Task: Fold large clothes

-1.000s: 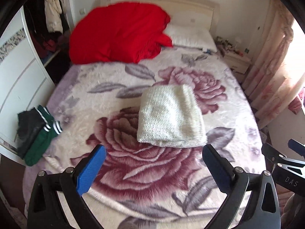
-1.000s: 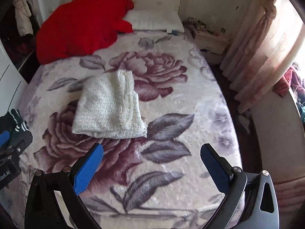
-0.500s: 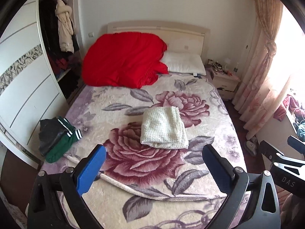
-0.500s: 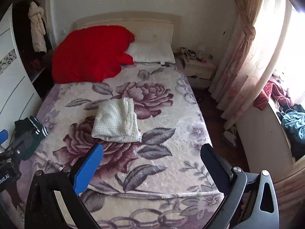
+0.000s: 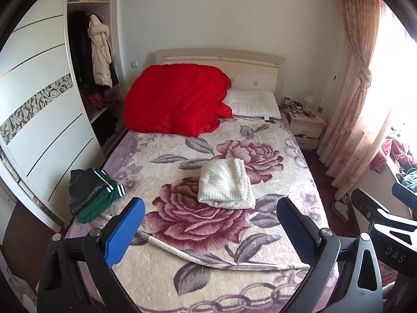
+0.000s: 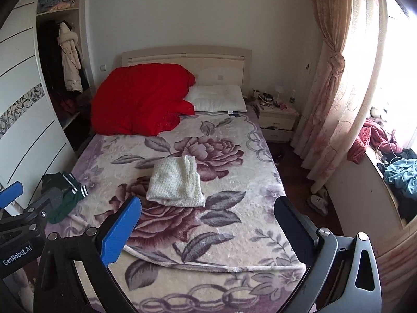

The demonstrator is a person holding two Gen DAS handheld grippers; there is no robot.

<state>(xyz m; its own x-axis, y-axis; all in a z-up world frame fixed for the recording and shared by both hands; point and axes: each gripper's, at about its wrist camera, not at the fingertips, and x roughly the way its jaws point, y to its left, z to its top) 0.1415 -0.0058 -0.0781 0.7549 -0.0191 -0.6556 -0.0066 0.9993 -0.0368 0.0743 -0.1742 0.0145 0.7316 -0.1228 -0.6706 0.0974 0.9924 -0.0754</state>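
Note:
A folded white knitted garment [image 5: 225,184] lies in the middle of the flower-patterned bed cover [image 5: 208,266]; it also shows in the right wrist view [image 6: 176,182]. A folded green and black garment [image 5: 91,195] with white stripes lies at the bed's left edge, also in the right wrist view [image 6: 65,193]. My left gripper [image 5: 211,232] is open and empty, held back from the bed's foot. My right gripper [image 6: 208,232] is open and empty too, beside the left one.
A red quilt [image 5: 177,99] and a white pillow [image 5: 252,105] lie at the head of the bed. A white wardrobe [image 5: 39,120] stands on the left. A nightstand [image 5: 306,127], curtains [image 5: 357,99] and a window ledge with clothes [image 6: 396,167] are on the right.
Both grippers have pulled back and up from the bed, so the whole bed and room come into view. The white garment has stayed in place. Both grippers remain open.

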